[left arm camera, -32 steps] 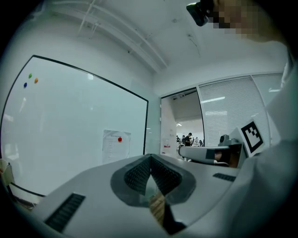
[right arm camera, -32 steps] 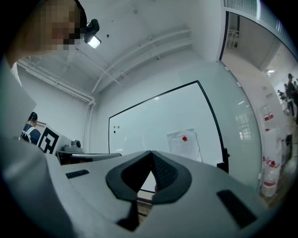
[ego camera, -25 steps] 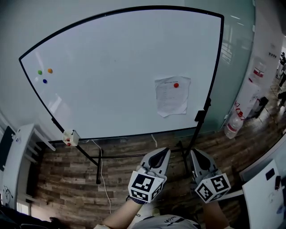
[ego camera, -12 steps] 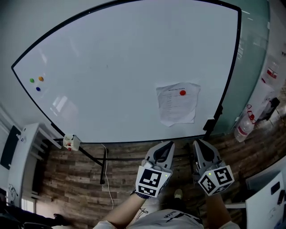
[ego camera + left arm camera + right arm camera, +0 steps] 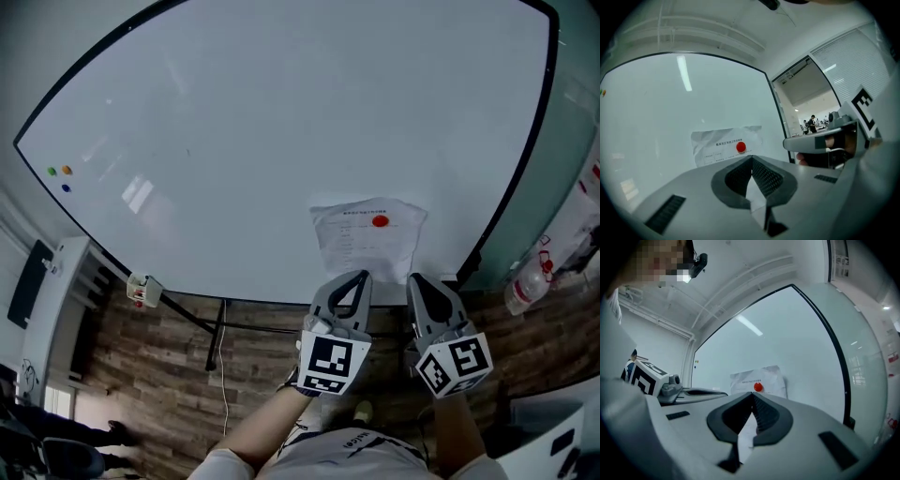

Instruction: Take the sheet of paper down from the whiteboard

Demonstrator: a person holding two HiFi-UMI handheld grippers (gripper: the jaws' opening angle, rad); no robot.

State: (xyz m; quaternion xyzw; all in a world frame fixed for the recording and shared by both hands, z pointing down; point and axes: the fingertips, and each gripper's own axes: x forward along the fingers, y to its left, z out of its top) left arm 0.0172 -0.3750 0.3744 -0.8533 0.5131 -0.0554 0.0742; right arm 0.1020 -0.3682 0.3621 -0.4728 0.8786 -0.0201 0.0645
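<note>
A crumpled white sheet of paper point(image 5: 367, 238) hangs low on the right of the whiteboard point(image 5: 262, 150), pinned near its top by a round red magnet point(image 5: 380, 222). My left gripper point(image 5: 354, 278) sits just below the sheet's lower left, shut and empty. My right gripper point(image 5: 418, 280) is beside it under the sheet's lower right, jaws together with nothing in them. The left gripper view shows the paper point(image 5: 725, 144) and magnet point(image 5: 740, 147) straight ahead beyond the closed tips point(image 5: 752, 159). In the right gripper view the paper point(image 5: 757, 381) stands ahead of the tips point(image 5: 753, 395).
Three small coloured magnets point(image 5: 59, 175) sit at the whiteboard's far left. A small box point(image 5: 141, 290) hangs at the lower left frame. The stand's black legs point(image 5: 214, 337) rest on wood flooring. A plastic bottle point(image 5: 525, 282) stands at the right by the glass wall.
Both grippers have moved forward toward the whiteboard; the board and paper have grown larger, and the grippers' tips now reach just under the sheet. Both stayed shut.
</note>
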